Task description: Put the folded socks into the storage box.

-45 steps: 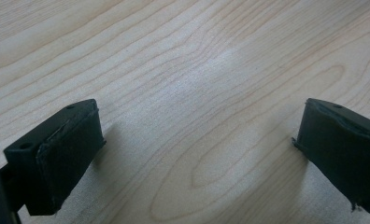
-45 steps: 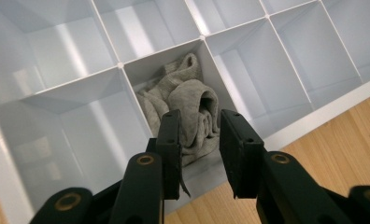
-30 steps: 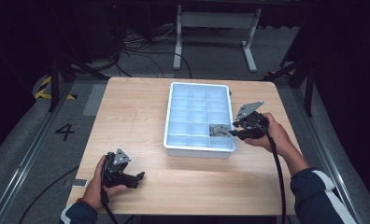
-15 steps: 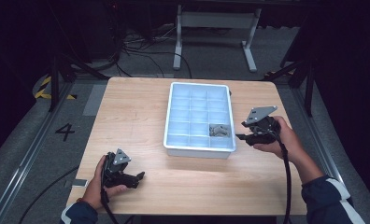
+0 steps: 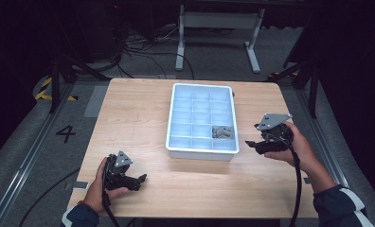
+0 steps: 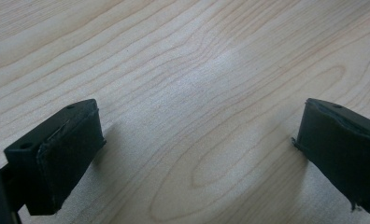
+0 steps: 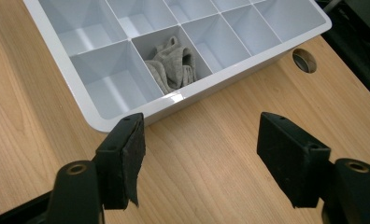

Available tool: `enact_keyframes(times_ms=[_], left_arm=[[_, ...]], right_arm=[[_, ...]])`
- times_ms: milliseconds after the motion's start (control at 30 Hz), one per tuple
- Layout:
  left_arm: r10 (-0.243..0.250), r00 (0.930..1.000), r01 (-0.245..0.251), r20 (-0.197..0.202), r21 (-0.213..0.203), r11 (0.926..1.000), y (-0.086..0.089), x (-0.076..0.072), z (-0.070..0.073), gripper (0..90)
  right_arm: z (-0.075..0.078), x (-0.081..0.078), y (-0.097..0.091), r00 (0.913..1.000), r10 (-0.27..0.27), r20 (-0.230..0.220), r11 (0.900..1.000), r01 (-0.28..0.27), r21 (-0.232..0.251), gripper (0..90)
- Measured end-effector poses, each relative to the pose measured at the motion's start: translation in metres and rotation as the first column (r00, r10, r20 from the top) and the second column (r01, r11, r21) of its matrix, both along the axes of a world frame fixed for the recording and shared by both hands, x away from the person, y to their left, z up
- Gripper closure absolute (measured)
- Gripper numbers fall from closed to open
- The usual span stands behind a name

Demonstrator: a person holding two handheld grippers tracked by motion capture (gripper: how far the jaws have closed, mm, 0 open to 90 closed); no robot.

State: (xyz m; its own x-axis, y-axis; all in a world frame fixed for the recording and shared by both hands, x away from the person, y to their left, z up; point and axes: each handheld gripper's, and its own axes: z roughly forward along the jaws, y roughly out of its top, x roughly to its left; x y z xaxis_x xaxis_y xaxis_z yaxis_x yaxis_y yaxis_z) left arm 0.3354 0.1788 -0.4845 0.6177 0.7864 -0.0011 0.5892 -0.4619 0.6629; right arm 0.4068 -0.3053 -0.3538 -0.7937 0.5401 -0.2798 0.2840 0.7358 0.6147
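1. Since the earlier frames, the right gripper [image 5: 253,143] has drawn back from over the tray to the bare worktop just beside the tray's right wall; the left gripper [image 5: 139,179] has stayed where it was, and the grey cloth now lies in the tray with nothing holding it.
2. Nearest, at the front left of the worktop [image 5: 138,118], the left hand [image 5: 102,182] holds the left gripper low over the wood — its jaws stand wide apart with bare wood grain between them in the left gripper view.
3. Farther in, on the right side, the right hand [image 5: 297,146] holds the right gripper, grey plate on top, pointing toward the tray. Its jaws are spread wide too, with nothing between them but wood, and their tips sit near the tray's outer wall in the right gripper view.
4. At the middle of the worktop stands the white divided tray [image 5: 176,106], long side running away from the person.
5. A crumpled grey cloth [image 7: 171,65] sits in one compartment of the tray — in the rightmost column, second row from the near end in the high view.
6. Beyond the worktop, a dark floor with cables [image 5: 147,52] and a white metal stand [image 5: 218,21].
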Motion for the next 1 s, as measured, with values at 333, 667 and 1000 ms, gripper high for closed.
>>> enact_keyframes(times_ms=[333, 667, 1000], left_arm=[[0.001, 1.0, -0.001, 0.0, 0.0, 1.0, 0.0, 0.0, 0.0, 0.8], [0.002, 1.0, -0.002, 0.002, 0.001, 1.0, 0.0, 0.0, 0.0, 0.8], [0.001, 1.0, -0.001, 0.005, 0.007, 1.0, 0.0, 0.0, 0.0, 0.8]], right_arm=[[-0.008, -0.012, -0.014, 0.9998, -0.002, 0.018, 0.9999, 0.002, -0.016, 33.6], [-0.019, -0.025, -0.025, 0.9996, 0.004, 0.027, 0.9996, -0.003, -0.027, 34.0], [-0.033, -0.032, -0.04, 0.9997, -0.026, 0.006, 0.999, 0.026, -0.037, 34.8]])
